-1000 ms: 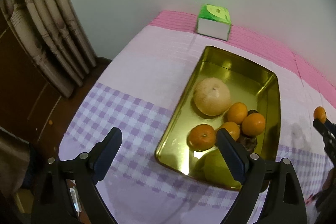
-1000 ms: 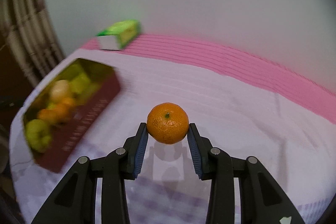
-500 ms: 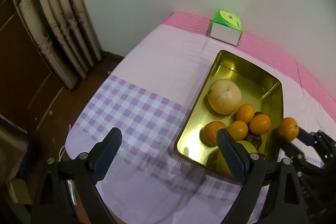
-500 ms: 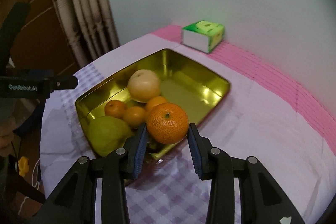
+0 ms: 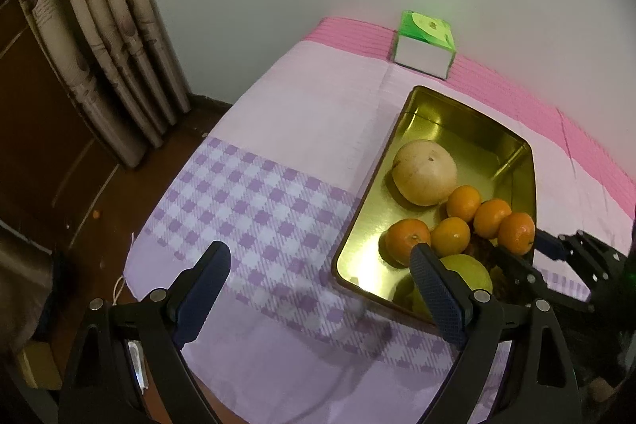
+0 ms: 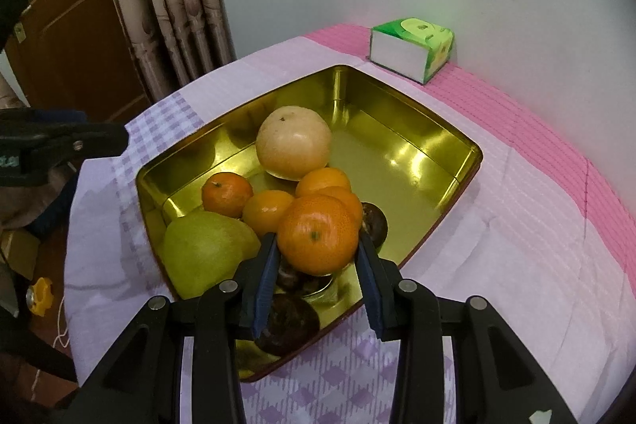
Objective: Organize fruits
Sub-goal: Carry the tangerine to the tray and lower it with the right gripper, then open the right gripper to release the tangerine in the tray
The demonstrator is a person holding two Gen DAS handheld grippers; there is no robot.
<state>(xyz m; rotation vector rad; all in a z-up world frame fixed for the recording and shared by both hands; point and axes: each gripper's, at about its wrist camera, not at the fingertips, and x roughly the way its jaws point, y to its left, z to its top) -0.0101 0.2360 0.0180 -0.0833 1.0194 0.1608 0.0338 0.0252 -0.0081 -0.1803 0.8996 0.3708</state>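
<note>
My right gripper [image 6: 318,259] is shut on an orange tangerine [image 6: 317,234] and holds it above the near end of the gold tin tray [image 6: 433,134]. The left wrist view shows that tangerine [image 5: 516,232] at the tray's right rim [image 5: 530,181]. Inside the tray lie a pale round pear [image 6: 293,142], several tangerines [image 6: 227,194], a green pear [image 6: 202,251] and dark brown fruits [image 6: 373,223]. My left gripper [image 5: 322,283] stands open over the checked cloth, left of the tray, with nothing between its fingers.
A green and white tissue box [image 5: 424,43] stands at the back by the wall. The cloth-covered table [image 5: 246,201] ends at its left edge above a dark floor. Curtains [image 5: 103,38] hang at the left. A small yellow object [image 6: 39,296] lies on the floor.
My right gripper has carried the tangerine leftward from the open cloth to above the tray's near end. My left gripper has stayed open and nearly still.
</note>
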